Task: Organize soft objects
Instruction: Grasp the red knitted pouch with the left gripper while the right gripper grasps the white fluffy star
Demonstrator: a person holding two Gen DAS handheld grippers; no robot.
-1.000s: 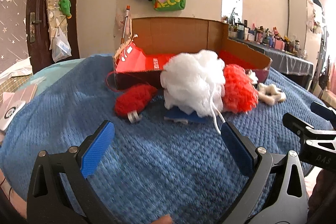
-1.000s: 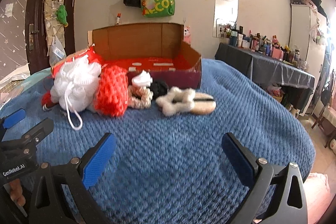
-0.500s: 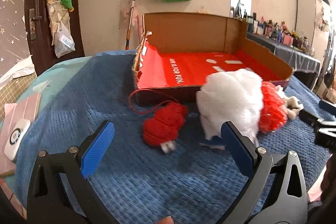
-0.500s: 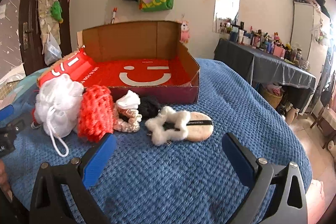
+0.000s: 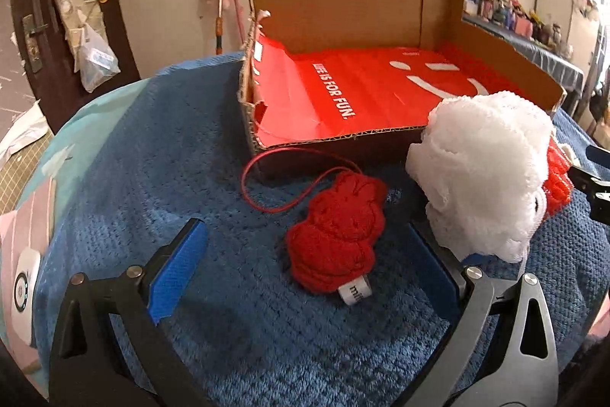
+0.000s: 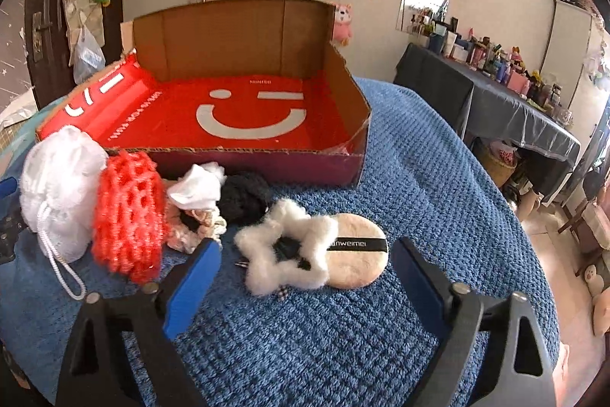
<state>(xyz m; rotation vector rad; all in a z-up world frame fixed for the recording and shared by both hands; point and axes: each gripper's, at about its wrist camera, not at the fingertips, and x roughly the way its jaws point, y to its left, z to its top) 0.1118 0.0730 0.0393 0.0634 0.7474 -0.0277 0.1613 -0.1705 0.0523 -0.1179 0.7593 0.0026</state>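
Observation:
A red knitted toy (image 5: 337, 235) with a red cord lies on the blue blanket, between the wide-apart fingers of my left gripper (image 5: 309, 254), which stands open and touches nothing. Just right of it sits a white mesh pouf (image 5: 484, 170), also (image 6: 61, 185). In the right wrist view a white fluffy star (image 6: 286, 246) and a beige powder puff (image 6: 356, 256) lie between the fingers of my right gripper (image 6: 305, 271); its jaws are closing, pads clear of both. A red mesh pouf (image 6: 129, 216), scrunchies (image 6: 198, 220) and a black ball (image 6: 244, 195) lie in front of the red-lined cardboard box (image 6: 244, 117).
The blue blanket (image 6: 419, 178) covers a round table that drops off on the right. A dark table (image 6: 495, 109) with several bottles stands beyond. A white device (image 5: 24, 277) lies at the left edge. Bags hang on the wall.
Both grippers have moved forward toward the objects and tilted down. The red knitted toy now lies between the left fingers; the star and puff lie between the right fingers, which have narrowed slightly.

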